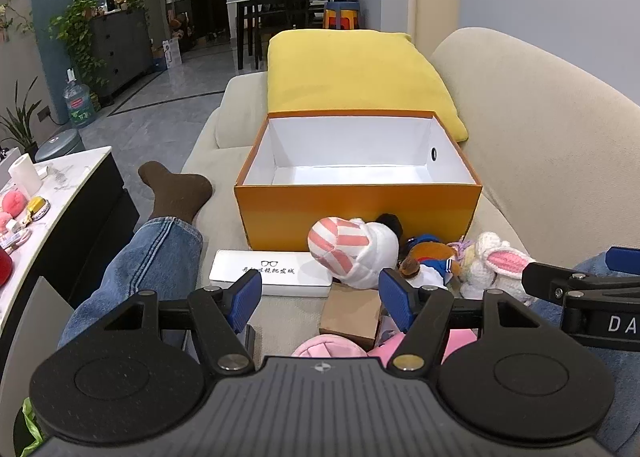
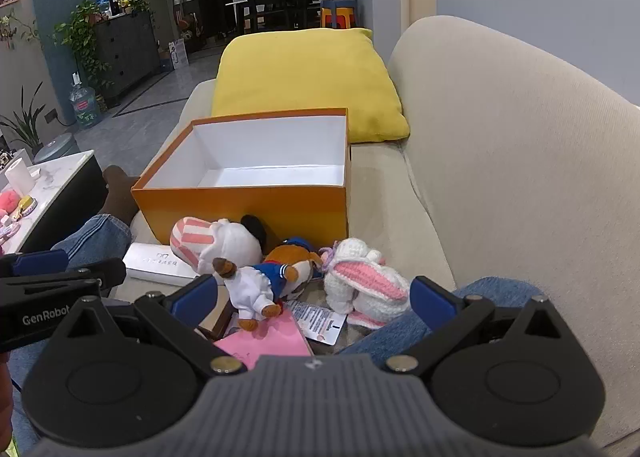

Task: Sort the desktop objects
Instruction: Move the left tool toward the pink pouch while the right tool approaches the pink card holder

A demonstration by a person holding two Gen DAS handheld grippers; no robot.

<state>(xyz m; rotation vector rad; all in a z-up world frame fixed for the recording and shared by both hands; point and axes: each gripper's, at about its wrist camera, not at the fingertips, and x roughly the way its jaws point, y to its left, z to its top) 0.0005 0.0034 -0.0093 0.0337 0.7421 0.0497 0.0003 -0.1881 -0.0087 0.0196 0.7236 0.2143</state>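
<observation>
Toys piled at the foot of an empty box, both claws spread and waiting

Sorting looks barely begun, judging by the bare white floor of the orange box (image 1: 360,213), which sits open-topped on the beige sofa (image 2: 500,177) with a yellow cushion (image 2: 308,77) behind it. Its open top faces both hands, which likely makes it the drop-off point.

The clutter lies heaped against the box's near wall. A white plush with a pink-striped cap (image 1: 352,253) touches that wall; just beside it lie a brown dog toy in a blue sailor suit (image 2: 264,281) and a crocheted white rabbit with pink ears (image 2: 364,281). A white glasses case (image 1: 272,271) lies flat to the left of the plush, with a small cardboard box (image 1: 350,313), something pink (image 2: 264,341) and a printed tag (image 2: 320,321) nearer the person's denim-clad legs (image 1: 152,257).

The left gripper (image 1: 320,297) hovers with its jaws wide and nothing between them, aimed down over the cardboard box and the case. The right gripper (image 2: 312,297) is spread to its fullest, also empty, with the dog toy and rabbit framed between its blue pads (image 2: 430,299), probably lined up for a first pick.
</observation>
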